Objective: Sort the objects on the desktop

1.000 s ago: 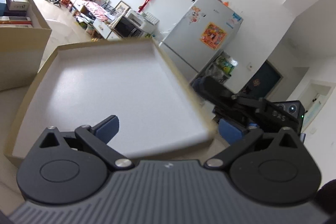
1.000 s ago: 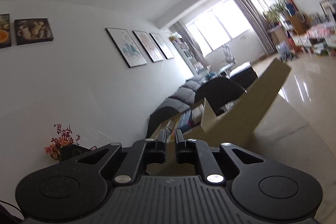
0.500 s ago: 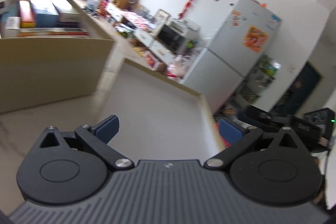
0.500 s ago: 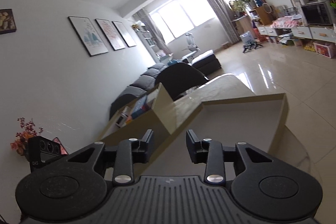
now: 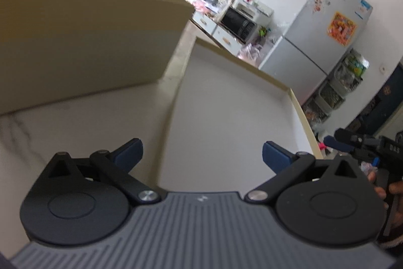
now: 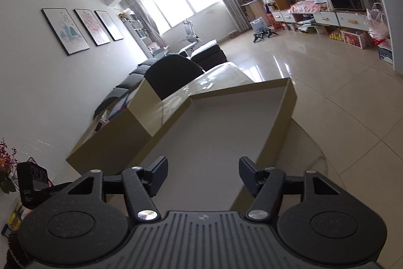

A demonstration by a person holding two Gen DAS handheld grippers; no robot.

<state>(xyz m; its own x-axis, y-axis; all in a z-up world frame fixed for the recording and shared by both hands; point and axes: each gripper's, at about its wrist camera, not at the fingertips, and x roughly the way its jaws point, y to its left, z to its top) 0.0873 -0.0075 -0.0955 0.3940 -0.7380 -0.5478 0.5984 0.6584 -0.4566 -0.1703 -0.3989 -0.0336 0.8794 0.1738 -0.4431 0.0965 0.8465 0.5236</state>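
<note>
Left gripper (image 5: 201,153) spread wide, empty; right gripper (image 6: 202,172) spread wide, empty; shallow box lid (image 5: 234,97) lies on marble table (image 5: 75,122) directly ahead of both; filled cardboard box (image 5: 83,24) far left.

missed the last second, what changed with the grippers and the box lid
The right gripper went from shut to wide open and swung down over the empty box lid. The left gripper stayed open and empty, panning from the lid towards the filled box.
</note>
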